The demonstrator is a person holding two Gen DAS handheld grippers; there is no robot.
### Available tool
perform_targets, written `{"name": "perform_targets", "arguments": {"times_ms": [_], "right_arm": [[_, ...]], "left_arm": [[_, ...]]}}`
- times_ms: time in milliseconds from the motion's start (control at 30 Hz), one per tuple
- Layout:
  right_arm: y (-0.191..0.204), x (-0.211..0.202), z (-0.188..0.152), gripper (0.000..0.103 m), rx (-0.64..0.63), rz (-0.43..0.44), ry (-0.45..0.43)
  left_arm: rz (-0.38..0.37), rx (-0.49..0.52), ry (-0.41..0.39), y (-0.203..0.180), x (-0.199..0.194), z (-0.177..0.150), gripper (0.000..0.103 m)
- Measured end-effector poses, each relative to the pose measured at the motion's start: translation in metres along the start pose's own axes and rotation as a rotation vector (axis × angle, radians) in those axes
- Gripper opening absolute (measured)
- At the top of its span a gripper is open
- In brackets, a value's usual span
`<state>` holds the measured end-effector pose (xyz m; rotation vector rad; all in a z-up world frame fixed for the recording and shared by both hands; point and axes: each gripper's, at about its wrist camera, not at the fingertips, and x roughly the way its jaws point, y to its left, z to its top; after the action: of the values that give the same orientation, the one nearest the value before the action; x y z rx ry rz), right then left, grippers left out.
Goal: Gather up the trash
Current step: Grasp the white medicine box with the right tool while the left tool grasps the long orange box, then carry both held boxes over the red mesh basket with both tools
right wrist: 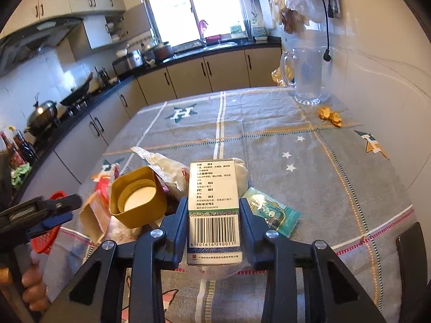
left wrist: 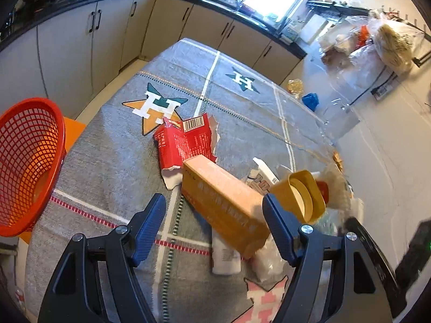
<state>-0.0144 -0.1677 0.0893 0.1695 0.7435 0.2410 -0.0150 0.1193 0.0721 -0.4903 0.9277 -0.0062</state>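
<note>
A: Barcode up on the white medicine box [right wrist: 214, 210], digits under it read 6 901616 290011.

B: Chinese print above and below it, too small for me to read.

A: The tablecloth [right wrist: 269, 123] carries a big letter H in a star near its far edge, another by its right edge.

B: The torn red packet [left wrist: 186, 140] shows a barcode; its digits look unreadable, possibly just blur.

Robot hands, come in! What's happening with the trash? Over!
Right gripper shut on white barcode box. Left gripper open, straddling orange carton. Red mesh basket waits left; trash pile crowds the carton.
</note>
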Motion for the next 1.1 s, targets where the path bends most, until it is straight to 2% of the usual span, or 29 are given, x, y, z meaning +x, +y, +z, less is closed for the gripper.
{"name": "perform_targets", "arguments": {"times_ms": [200,433,467,500,567,667,933,1100], "right_arm": [[-0.006,-0.019,-0.002,0.038,0.017,0.062,-0.053],[-0.015,-0.031,-0.008,0.039,0.033,0.114,-0.07],[-0.015,-0.032,-0.009,0.039,0.031,0.116,-0.07],[-0.016,-0.032,-0.01,0.039,0.032,0.118,-0.07],[-0.018,-0.033,-0.011,0.039,0.035,0.124,-0.067],[-0.018,-0.034,-0.013,0.039,0.035,0.132,-0.065],[-0.007,-0.034,-0.017,0.039,0.009,0.148,-0.057],[-0.002,-0.035,-0.019,0.039,0.001,0.153,-0.055]], "left_arm": [[0.018,-0.043,0.013,-0.011,0.009,0.014,0.073],[0.112,0.032,0.043,-0.031,0.032,0.02,0.073],[0.119,0.041,0.041,-0.032,0.034,0.019,0.069],[0.13,0.053,0.039,-0.033,0.034,0.017,0.057],[0.144,0.076,0.05,-0.034,0.035,0.014,0.043],[0.171,0.113,0.052,-0.032,0.032,0.008,0.032],[0.167,0.155,0.026,-0.013,0.017,-0.01,0.035],[0.233,0.219,-0.017,-0.016,0.015,-0.016,0.053]]}}
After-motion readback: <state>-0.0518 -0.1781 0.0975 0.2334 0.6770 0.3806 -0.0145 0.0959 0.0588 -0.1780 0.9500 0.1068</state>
